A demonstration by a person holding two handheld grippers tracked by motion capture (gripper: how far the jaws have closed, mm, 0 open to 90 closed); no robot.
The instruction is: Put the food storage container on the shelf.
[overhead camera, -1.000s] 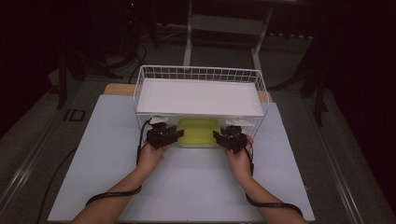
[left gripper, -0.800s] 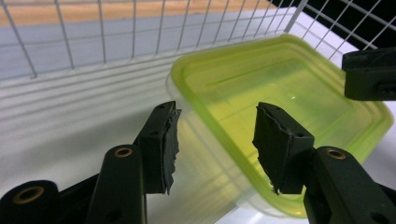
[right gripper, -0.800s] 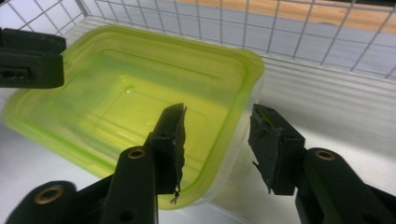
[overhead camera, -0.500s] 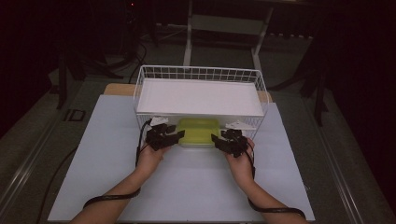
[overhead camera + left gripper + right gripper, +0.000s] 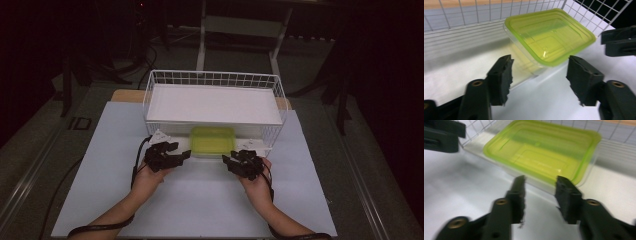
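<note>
Left gripper view | left gripper (image 5: pixel 539 75) gaping, empty, just been opening | green-lidded container (image 5: pixel 549 35) just ahead, untouched

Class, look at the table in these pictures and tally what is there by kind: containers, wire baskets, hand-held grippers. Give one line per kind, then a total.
Clear plastic containers with a yellow-green lid: 1
White wire baskets: 1
Black two-jaw grippers, left and right: 2
Total: 4

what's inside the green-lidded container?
Through the translucent green lid and clear walls of the container, nothing shows inside. Its far end, under the wire rack, is covered.
</note>
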